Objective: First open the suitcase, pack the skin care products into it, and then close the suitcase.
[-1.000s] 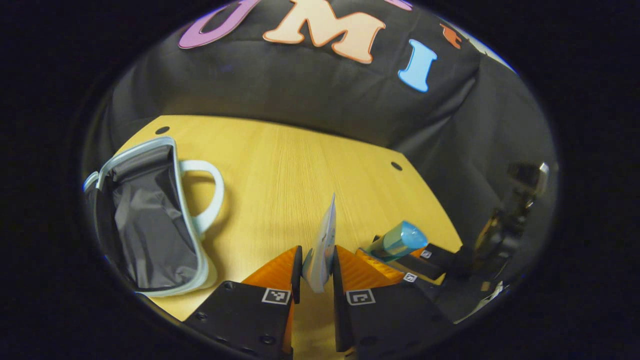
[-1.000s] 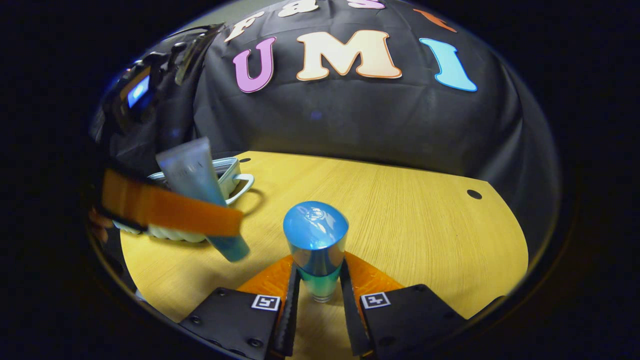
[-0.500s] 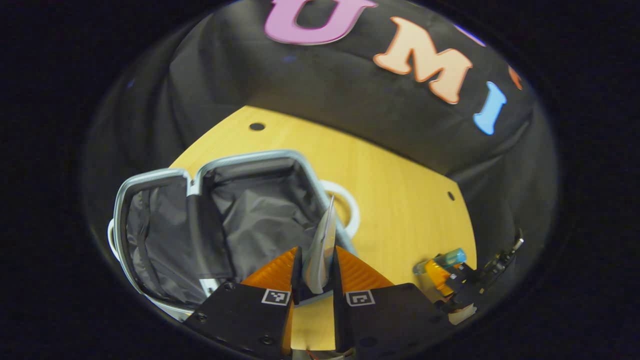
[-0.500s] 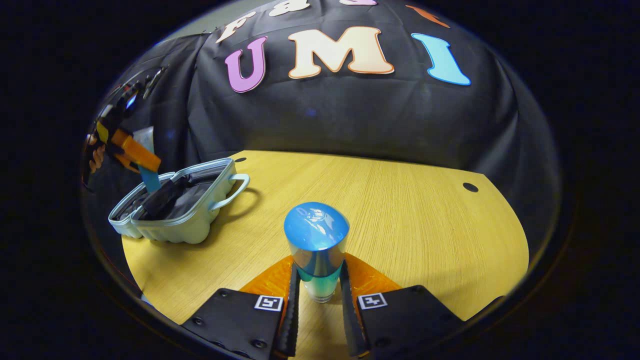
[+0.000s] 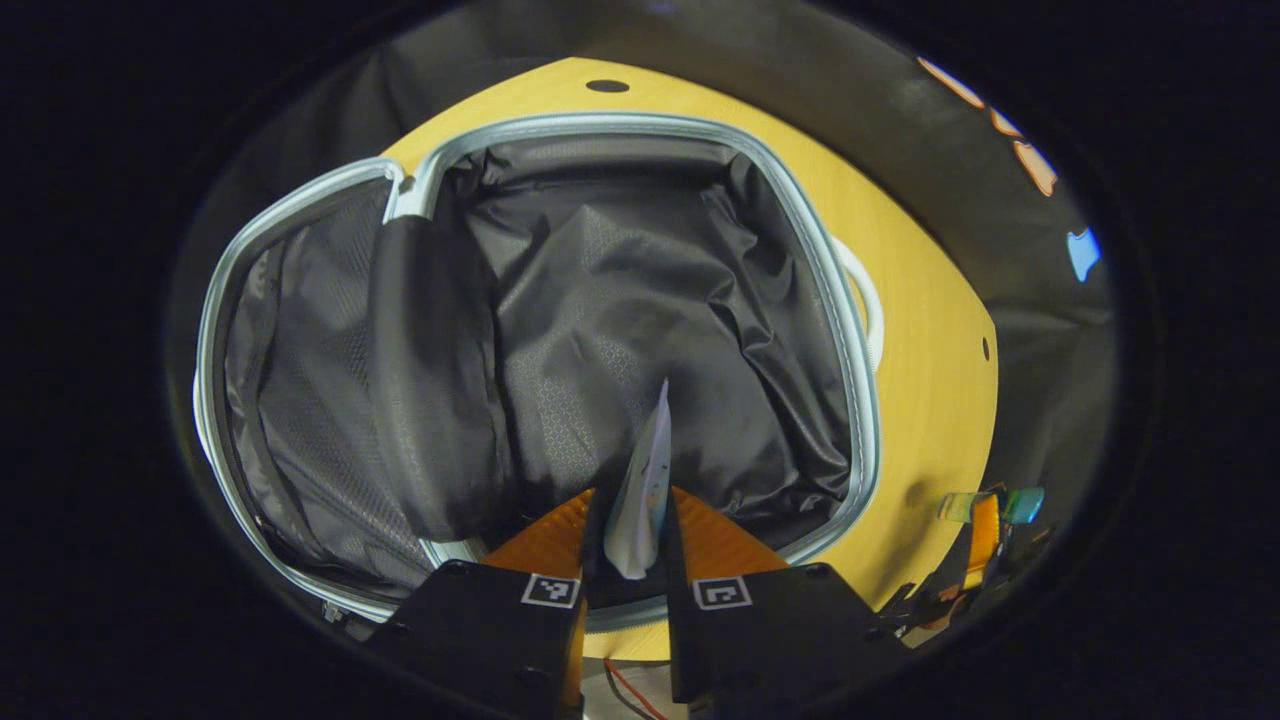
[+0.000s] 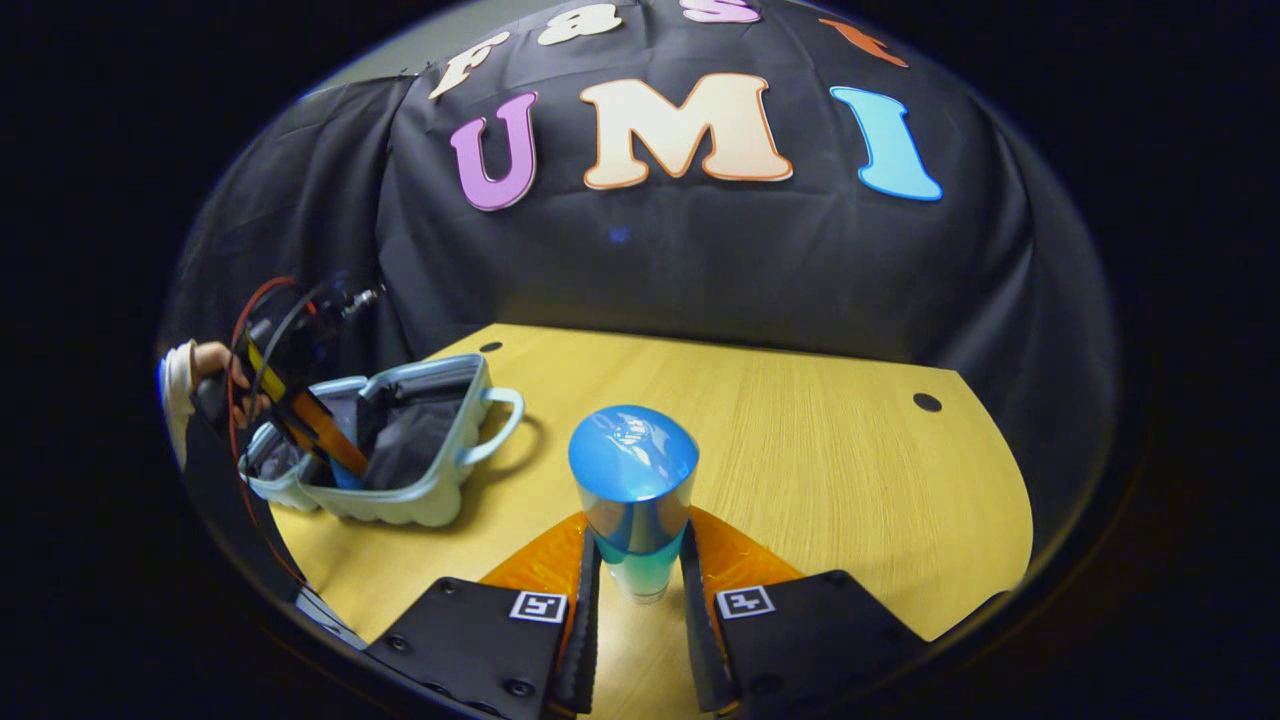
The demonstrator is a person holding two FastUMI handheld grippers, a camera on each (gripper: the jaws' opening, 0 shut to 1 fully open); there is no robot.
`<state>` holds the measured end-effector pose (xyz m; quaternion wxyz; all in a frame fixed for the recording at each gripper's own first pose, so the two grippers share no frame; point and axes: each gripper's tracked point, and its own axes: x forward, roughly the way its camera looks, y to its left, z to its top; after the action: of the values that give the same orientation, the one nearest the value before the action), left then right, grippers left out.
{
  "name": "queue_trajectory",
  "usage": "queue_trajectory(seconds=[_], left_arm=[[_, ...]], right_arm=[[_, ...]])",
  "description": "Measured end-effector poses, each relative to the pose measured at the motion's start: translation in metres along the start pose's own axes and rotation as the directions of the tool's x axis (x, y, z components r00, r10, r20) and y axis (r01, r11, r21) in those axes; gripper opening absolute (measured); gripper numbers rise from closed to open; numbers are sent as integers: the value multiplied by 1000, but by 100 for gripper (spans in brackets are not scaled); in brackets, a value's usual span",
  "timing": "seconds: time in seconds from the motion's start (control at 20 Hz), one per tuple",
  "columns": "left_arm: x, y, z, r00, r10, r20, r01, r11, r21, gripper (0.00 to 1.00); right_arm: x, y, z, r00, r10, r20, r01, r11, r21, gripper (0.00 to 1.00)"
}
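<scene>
While the suitcase lies open across the middle of the left gripper view, the left gripper is held above its dark lining, clamped on a pale tube whose long axis points up the frame. Print on the tube is too small to be read. At lower centre of the right gripper view, the right gripper is closed on a blue-capped bottle, held upright over the table, cap uppermost.

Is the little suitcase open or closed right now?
Open. The suitcase lies with both halves spread flat on the table, its dark lining showing. The left gripper holds a tube over it.
</scene>
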<state>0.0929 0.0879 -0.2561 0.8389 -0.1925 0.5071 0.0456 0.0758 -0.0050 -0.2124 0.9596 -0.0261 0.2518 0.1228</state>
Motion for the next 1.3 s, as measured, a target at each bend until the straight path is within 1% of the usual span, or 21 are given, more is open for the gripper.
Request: queue_trajectory(seconds=[0.05,0.1,0.25,0.3,0.35,0.45,0.55,0.65,0.7,0.85,0.95,1.1,1.15,1.2,1.3], left_arm=[[0,3,0,1000,5,3,-5,1000,8,31],[-1,2,7,1000,-10,15,10,1000,8,34],[-14,-2,14,997,-52,52,52,999,5,75],[-22,0,15,996,-58,70,57,998,7,81],[-31,4,17,994,-61,93,60,998,11,91],[-53,11,18,986,-86,146,86,996,10,91],[-78,20,17,972,-118,205,122,992,-7,91],[-98,36,8,958,-130,255,143,989,-32,91],[-106,47,0,957,-126,263,145,988,-53,90],[-120,84,-28,958,-86,273,130,981,-146,91],[-130,110,-46,961,-41,275,101,972,-210,91],[-138,150,-67,961,45,274,40,954,-297,90],[-140,158,-73,960,64,271,26,949,-315,90],[-144,165,-77,959,79,272,17,943,-333,91],[-149,174,-79,957,86,277,24,928,-371,91]], right_arm=[[-3,10,10,1000,11,10,-11,1000,-2,40],[-5,22,20,1000,24,18,-24,1000,-10,40],[-3,60,46,997,79,25,-78,996,-47,40],[0,76,52,994,103,25,-101,993,-60,40],[3,92,58,992,126,23,-124,989,-74,40],[10,124,67,984,177,10,-175,980,-92,39],[23,156,66,973,229,-11,-229,968,-103,40],[38,187,61,961,273,-40,-275,954,-118,40],[47,202,56,954,292,-61,-297,947,-123,40],[75,237,39,935,334,-121,-348,929,-124,40],[92,251,28,926,341,-160,-363,921,-141,39],[110,266,5,909,349,-228,-386,911,-147,40],[114,270,-3,903,347,-252,-390,909,-145,40],[117,272,-11,897,345,-277,-393,909,-142,40],[123,274,-26,887,332,-322,-393,908,-144,40]])
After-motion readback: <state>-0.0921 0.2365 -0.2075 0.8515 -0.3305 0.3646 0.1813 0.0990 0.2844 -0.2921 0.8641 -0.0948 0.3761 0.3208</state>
